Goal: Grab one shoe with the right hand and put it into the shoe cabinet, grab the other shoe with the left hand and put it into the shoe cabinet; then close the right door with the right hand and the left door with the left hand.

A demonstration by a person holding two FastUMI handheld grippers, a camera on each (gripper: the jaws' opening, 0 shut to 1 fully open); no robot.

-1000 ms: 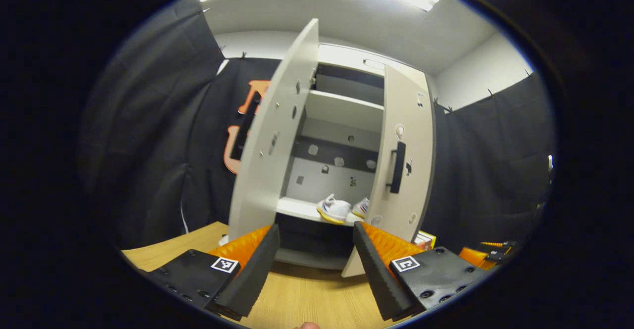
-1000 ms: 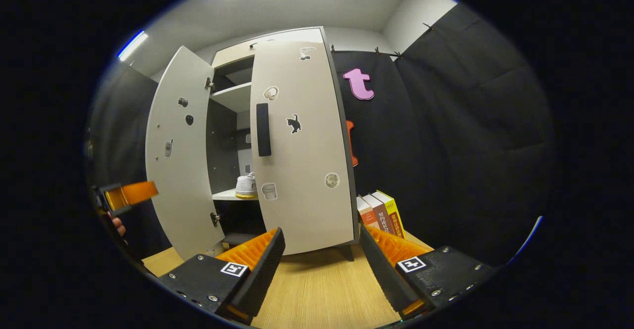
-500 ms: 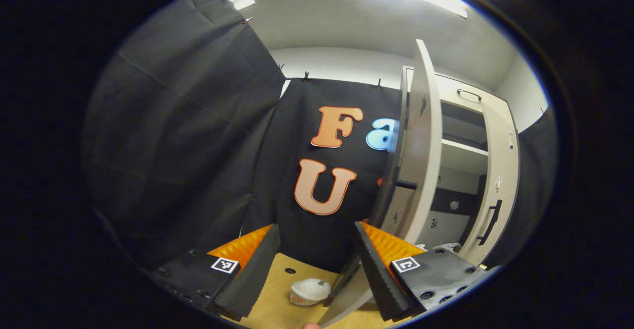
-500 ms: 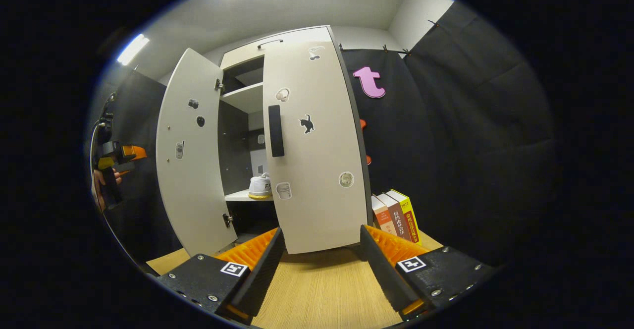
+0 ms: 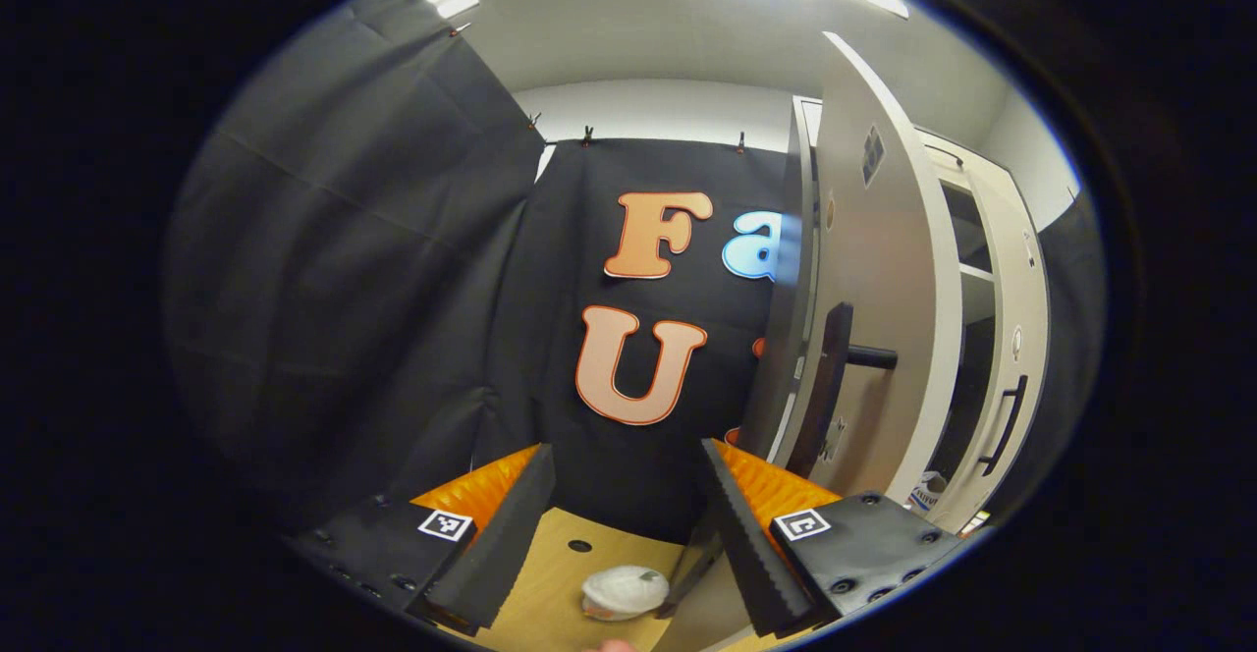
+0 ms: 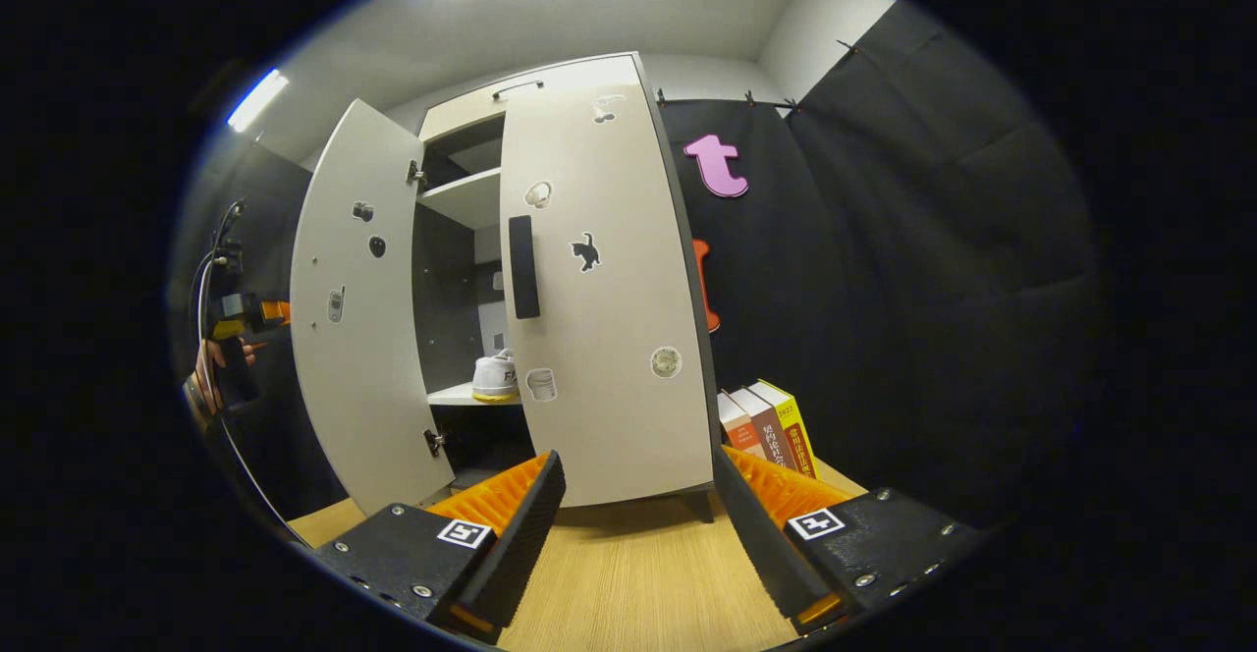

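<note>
In the right gripper view the pale shoe cabinet [image 6: 550, 92] stands on the wooden table. Its left door [image 6: 358, 308] is swung wide open and its right door [image 6: 604, 289], with a black handle [image 6: 523, 267], hangs ajar. A white shoe [image 6: 496, 377] rests on the inner shelf. My right gripper [image 6: 638, 524] is open in front of the right door, holding nothing. My left gripper [image 5: 628, 524] is open and empty, just outside the left door [image 5: 884, 318], near its black handle [image 5: 825, 387]. The left gripper [image 6: 250, 313] and a hand [image 6: 211, 372] show beyond that door.
Several books [image 6: 761, 421] stand upright right of the cabinet. A small white round object [image 5: 624, 590] lies on the table [image 5: 555, 583] below my left gripper, next to the left door's lower corner. Black cloth walls close in the booth on both sides.
The left gripper has swung left from facing the cabinet's inside to the outer side of the left door, whose handle now shows. The right gripper has hardly moved.
</note>
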